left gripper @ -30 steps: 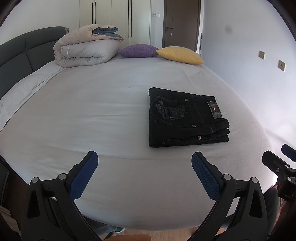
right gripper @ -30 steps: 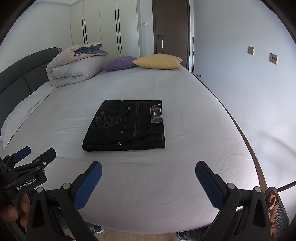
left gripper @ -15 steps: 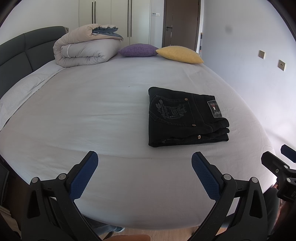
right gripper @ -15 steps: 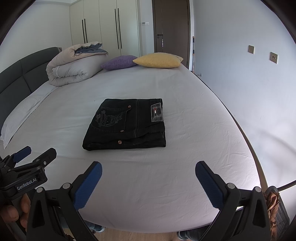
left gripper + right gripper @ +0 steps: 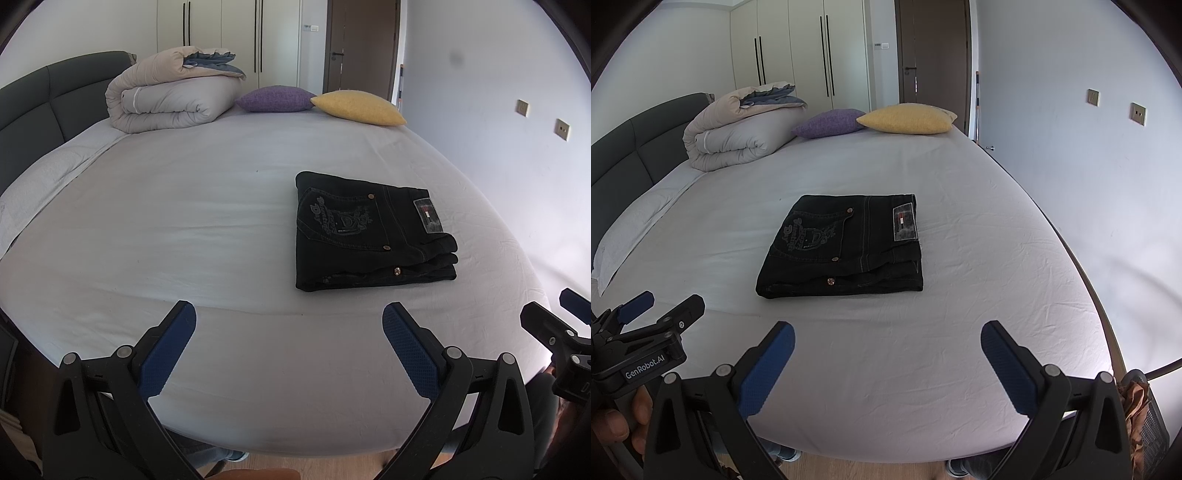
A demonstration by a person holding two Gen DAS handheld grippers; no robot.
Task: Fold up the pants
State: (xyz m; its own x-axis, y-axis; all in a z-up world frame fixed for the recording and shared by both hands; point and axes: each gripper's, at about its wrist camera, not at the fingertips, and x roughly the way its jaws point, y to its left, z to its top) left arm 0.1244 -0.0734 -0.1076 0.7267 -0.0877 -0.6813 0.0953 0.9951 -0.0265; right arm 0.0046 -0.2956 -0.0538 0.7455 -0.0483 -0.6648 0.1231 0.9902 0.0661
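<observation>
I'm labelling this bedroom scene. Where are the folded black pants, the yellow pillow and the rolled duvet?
folded black pants (image 5: 846,247): right wrist view, on the top layer near the embroidered pocket.
yellow pillow (image 5: 905,119): right wrist view, on its upper face.
rolled duvet (image 5: 166,99): left wrist view, on the side of the roll.

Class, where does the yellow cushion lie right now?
The yellow cushion lies at the bed's far edge in both views, beside the purple cushion.

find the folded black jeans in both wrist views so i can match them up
Left wrist view: the folded black jeans lie right of centre on the white bed sheet, beyond the open left gripper.
Right wrist view: they lie near the centre, ahead of the open right gripper.
Shared landmark: the yellow pillow at the far edge.
</observation>
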